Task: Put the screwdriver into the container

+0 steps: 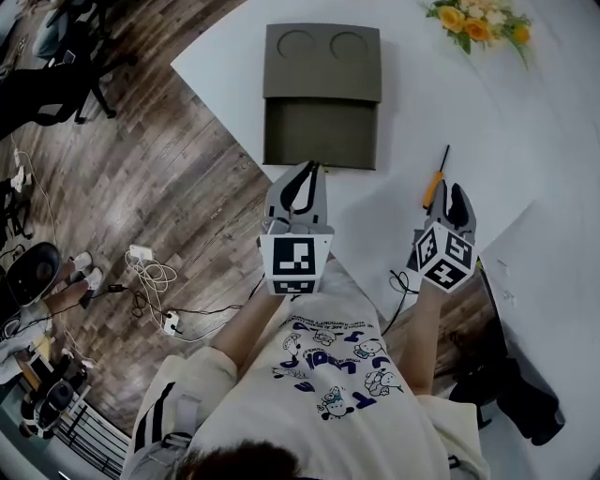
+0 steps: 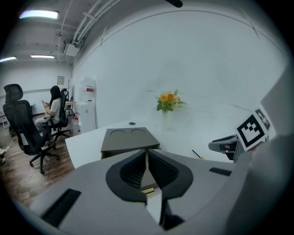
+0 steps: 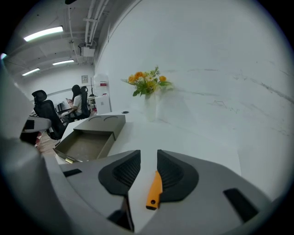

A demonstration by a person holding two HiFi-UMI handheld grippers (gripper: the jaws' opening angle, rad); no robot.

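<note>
The screwdriver (image 1: 434, 184), with an orange handle and a black shaft, lies on the white table (image 1: 412, 103). My right gripper (image 1: 448, 195) stands open over its handle. In the right gripper view the handle (image 3: 155, 190) lies low between the jaws beside the right pad, with a clear gap and no pad pressing on it. The dark olive container (image 1: 322, 94) sits further back on the table, its drawer (image 1: 319, 136) pulled out toward me. My left gripper (image 1: 307, 169) hovers at the drawer's front edge, shut with its tips touching on nothing (image 2: 147, 151).
A vase of yellow and orange flowers (image 1: 478, 23) stands at the table's far right corner. The table's edge runs diagonally on the left, above a wooden floor with cables and a power strip (image 1: 150, 272). A person sits in an office chair (image 2: 53, 108) far off to the left.
</note>
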